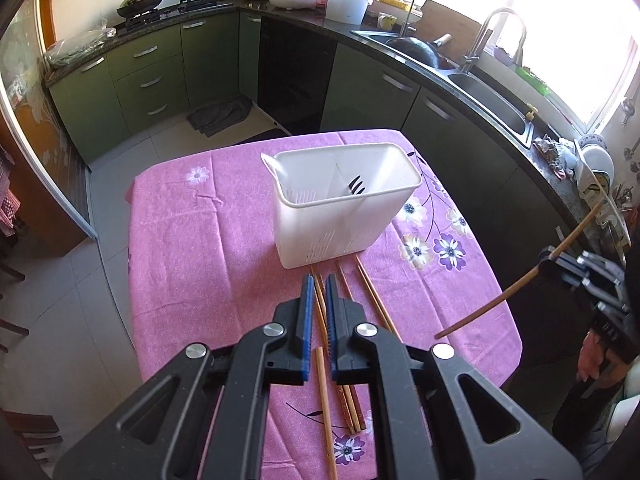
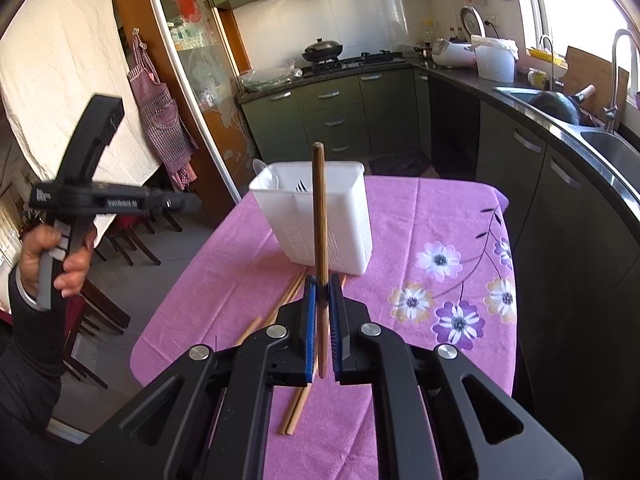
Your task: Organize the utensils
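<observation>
The white utensil caddy [image 1: 344, 204] stood on the pink flowered tablecloth [image 1: 192, 248], toward its far side, divided into compartments, with dark fork tines [image 1: 355, 186] showing in one and a pale handle [image 1: 272, 164] leaning at its left corner; this caddy served as the mark for everything else. The right gripper [image 2: 322, 292] was clamped on a single brown chopstick [image 2: 319, 216], its jaws drawn narrow around the stick near its lower part; the stick's long axis stood almost upright between the pads, its free end rising in front of the caddy's near wall, and the grip sat on the near side of the caddy, above the table. The left gripper [image 1: 318, 292] had its jaws drawn close together with nothing pinched between them, as far as the left wrist view showed; it hung over the loose chopsticks [image 1: 340, 360] that lay on the cloth just on the near side of the caddy, their long axes running toward the caddy's base. Of the two, the right hand seemed the one placed for the coming move, judging from the task; the stick would have to be carried up and over the caddy's rim, then let down end first into a compartment; the risk looked to be its lower tip catching the near wall.
</observation>
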`<move>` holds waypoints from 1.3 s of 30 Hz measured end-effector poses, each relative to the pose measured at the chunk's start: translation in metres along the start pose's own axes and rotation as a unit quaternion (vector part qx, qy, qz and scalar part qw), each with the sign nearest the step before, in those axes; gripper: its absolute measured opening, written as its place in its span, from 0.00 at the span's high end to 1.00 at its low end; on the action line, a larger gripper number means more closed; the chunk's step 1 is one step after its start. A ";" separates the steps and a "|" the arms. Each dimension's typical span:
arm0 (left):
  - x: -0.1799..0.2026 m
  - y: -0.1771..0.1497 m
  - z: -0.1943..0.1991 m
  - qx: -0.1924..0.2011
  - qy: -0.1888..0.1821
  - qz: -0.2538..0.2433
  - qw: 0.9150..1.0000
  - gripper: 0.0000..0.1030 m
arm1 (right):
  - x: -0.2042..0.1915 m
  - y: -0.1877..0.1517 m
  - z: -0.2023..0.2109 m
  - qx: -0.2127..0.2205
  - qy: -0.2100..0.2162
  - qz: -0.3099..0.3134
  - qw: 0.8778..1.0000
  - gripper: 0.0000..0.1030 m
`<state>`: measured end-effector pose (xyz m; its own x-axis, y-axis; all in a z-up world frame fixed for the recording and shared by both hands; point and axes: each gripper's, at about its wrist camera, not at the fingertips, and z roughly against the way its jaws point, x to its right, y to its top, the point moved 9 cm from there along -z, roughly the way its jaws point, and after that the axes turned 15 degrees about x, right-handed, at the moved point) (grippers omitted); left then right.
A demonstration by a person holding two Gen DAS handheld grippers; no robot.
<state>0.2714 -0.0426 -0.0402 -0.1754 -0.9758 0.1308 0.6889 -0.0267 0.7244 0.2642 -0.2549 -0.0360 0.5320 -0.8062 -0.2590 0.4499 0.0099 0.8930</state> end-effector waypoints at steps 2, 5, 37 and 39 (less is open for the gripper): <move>-0.004 -0.005 0.006 0.008 0.002 -0.001 1.000 0.94 | -0.007 0.034 -0.002 0.033 0.004 0.000 0.999 0.93; -0.010 -0.014 0.019 0.025 0.002 0.004 1.000 0.94 | -0.013 0.087 -0.010 0.085 0.000 -0.001 0.996 0.93; 0.012 -0.120 0.003 -0.061 0.010 -0.046 0.997 0.63 | -0.014 0.039 -0.045 0.037 -0.029 0.031 0.998 0.80; 0.014 -0.137 -0.021 -0.095 0.015 -0.054 0.994 0.72 | -0.010 0.013 -0.030 0.023 -0.027 0.030 0.999 0.79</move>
<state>0.1899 -0.0571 -0.1517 -0.2367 -0.9709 0.0365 0.7884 -0.1700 0.5912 0.2860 -0.2286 -0.0332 0.5164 -0.8361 -0.1850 0.3839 0.0330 0.9228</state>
